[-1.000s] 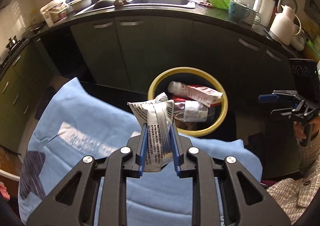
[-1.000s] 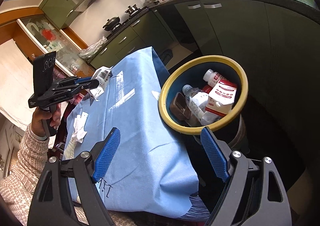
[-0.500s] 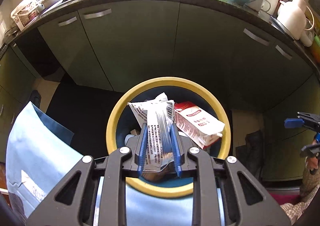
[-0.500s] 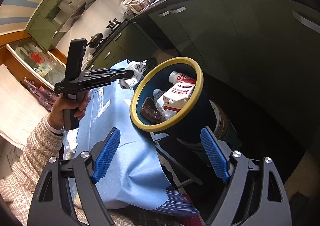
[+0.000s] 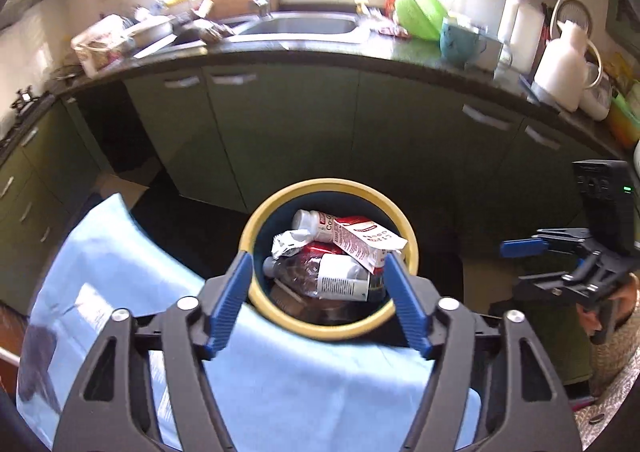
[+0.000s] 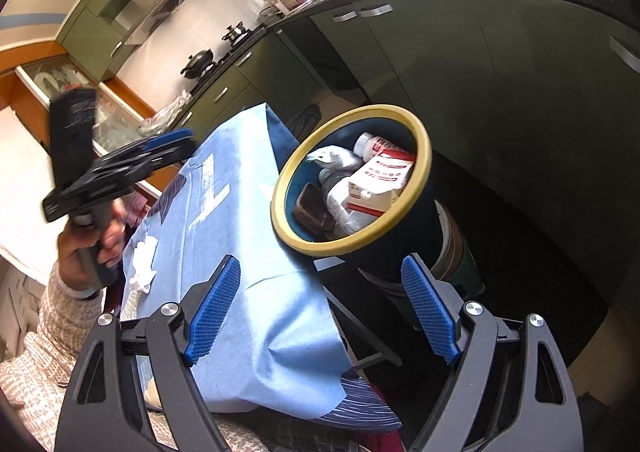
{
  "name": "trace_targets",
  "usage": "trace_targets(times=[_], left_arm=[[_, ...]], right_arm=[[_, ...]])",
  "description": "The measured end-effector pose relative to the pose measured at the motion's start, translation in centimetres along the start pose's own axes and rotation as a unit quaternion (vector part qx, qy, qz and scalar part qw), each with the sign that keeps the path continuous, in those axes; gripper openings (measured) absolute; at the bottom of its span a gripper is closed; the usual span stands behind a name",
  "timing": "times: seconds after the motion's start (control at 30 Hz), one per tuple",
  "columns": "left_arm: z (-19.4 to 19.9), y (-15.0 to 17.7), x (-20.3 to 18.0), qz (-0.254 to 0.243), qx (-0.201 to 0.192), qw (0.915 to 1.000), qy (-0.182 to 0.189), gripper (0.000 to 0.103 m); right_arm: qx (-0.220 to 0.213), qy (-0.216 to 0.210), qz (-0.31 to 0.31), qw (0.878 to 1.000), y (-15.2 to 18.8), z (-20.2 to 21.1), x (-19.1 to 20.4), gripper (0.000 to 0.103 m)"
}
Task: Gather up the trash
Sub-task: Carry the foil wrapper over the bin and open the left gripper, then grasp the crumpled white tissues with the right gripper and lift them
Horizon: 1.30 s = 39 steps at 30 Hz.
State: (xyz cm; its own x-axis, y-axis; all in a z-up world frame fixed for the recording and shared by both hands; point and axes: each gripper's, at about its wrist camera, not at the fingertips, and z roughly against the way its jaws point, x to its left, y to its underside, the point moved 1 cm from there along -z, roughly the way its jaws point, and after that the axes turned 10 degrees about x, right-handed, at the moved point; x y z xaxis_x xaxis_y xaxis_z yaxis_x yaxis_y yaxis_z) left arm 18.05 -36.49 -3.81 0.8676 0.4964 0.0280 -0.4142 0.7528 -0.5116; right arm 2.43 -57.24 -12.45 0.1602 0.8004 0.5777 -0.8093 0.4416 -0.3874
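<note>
- The blue cloth (image 6: 224,212) covers the table; I'd sweep it next, since crumpled white paper (image 6: 144,264) lies near its far edge.
- The yellow-rimmed bin (image 5: 256,228) sits just past the cloth's edge, already holding a carton (image 5: 368,242) and bottles.
- My left gripper (image 5: 320,300) has just been opening; its fingers stand spread with nothing between them, and the silver wrapper (image 5: 290,242) lies in the bin.
- My right gripper (image 6: 320,310) is spread and empty, ready to reach.
</note>
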Motion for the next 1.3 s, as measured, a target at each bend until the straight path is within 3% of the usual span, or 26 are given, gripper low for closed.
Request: trace_targets(times=[0.23,0.37,0.47,0.63,0.73,0.83,0.93,1.03,1.13,1.2,1.3], left_arm=[[9.2,10.8,0.5,0.061,-0.059,0.9926,-0.087,0.09],[12.5,17.2,1.4,0.113,-0.073,0.9802,-0.145,0.092],[14.7,21.5,2.6,0.161,-0.078,0.9669,-0.182,0.094],[17.7,28.6,5.4,0.262,-0.083,0.9303,-0.242,0.096],[18.8,32.2,6.9,0.31,-0.075,0.9022,-0.291,0.096],[19.3,35.2,8.0,0.343,-0.064,0.8877,-0.301,0.096],[19.7,36.9,8.8,0.359,-0.063,0.8851,-0.289,0.096],[20.0,37.7,8.8,0.365,-0.067,0.8829,-0.288,0.096],[19.9,38.1,8.9,0.368,-0.072,0.8843,-0.279,0.096],[19.8,38.4,8.9,0.366,-0.07,0.8861,-0.275,0.096],[19.4,38.7,9.0,0.369,-0.068,0.8866,-0.27,0.096]], right_arm=[[0.041,0.004,0.068,0.997,-0.8,-3.2,5.5,0.082],[0.073,0.006,0.139,0.988,-1.4,-6.0,11.3,0.082],[0.101,0.007,0.21,0.972,-1.2,-8.6,17.1,0.082],[0.142,-0.004,0.32,0.937,0.4,-13.4,26.8,0.082],[0.162,-0.014,0.373,0.914,1.6,-16.6,32.0,0.082],[0.179,-0.016,0.419,0.89,2.9,-20.2,36.8,0.082],[0.193,-0.011,0.466,0.863,4.5,-23.5,40.3,0.082],[0.202,0.005,0.496,0.844,5.9,-26.2,42.2,0.082],[0.217,0.018,0.501,0.838,6.4,-28.7,43.1,0.082],[0.228,0.024,0.502,0.834,6.8,-29.8,43.4,0.071],[0.242,0.031,0.501,0.83,7.0,-31.1,43.4,0.065]])
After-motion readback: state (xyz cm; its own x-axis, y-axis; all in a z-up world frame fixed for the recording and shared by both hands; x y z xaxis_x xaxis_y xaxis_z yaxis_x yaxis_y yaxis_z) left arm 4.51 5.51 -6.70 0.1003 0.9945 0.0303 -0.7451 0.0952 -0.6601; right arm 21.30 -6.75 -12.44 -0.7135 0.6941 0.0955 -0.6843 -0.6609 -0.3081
